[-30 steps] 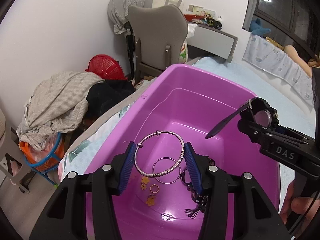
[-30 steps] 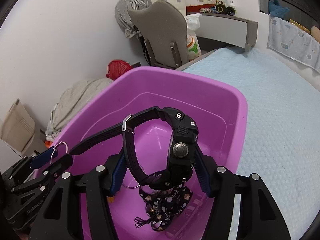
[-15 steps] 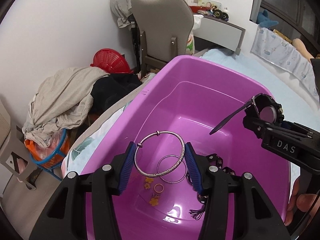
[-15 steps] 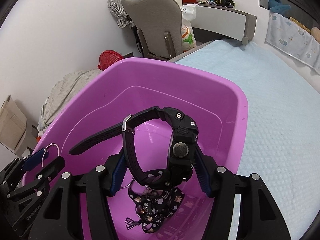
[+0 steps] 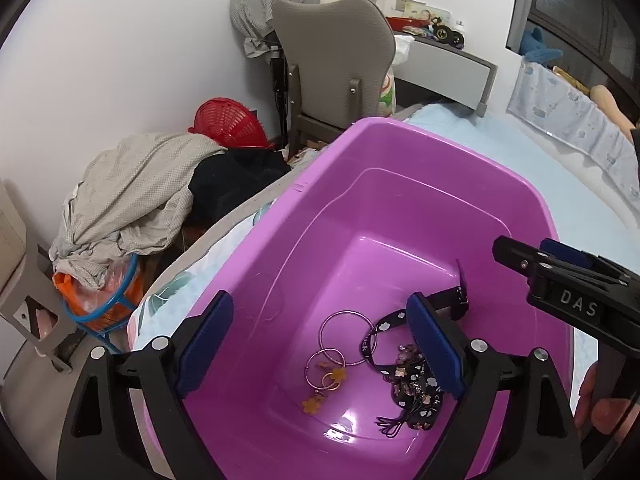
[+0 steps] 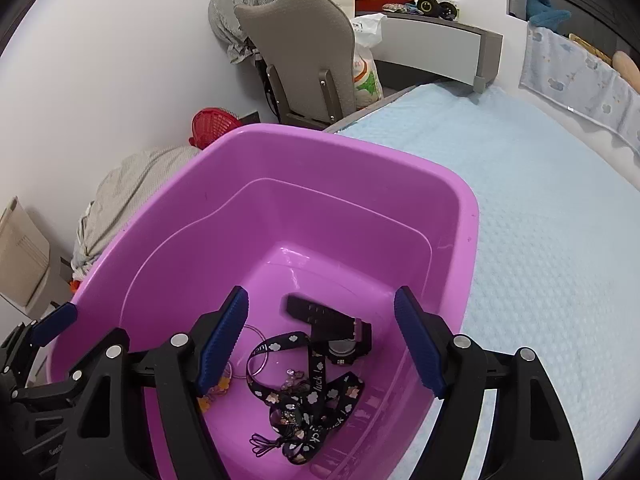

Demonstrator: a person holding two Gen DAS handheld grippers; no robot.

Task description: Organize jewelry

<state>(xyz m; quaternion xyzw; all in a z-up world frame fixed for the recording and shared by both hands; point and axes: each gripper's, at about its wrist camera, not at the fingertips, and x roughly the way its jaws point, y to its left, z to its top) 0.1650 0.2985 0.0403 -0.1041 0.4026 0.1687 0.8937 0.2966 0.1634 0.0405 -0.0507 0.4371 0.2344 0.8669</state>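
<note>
Two grippers hang over the purple tub [image 5: 400, 208], and both have just been opening — nothing sits between either pair of fingers now. Below and ahead of the left gripper [image 5: 320, 344], the silver bangle [image 5: 347, 332] lies on the tub floor beside a smaller ring [image 5: 325, 368] and some orange flower charms [image 5: 312, 406]. Under the right gripper [image 6: 322, 344], the black watch [image 6: 340, 330] rests on the floor just past the fingertips, its strap toward the far wall, touching the black printed lanyard [image 6: 316, 400] heaped nearer the fingers. By my judgement the drop-off step is done for these two pieces. Next, both hands need to lift clear of the tub — fingers released — and look for more jewelry on the bed [image 6: 560, 240], though none shows there.
</note>
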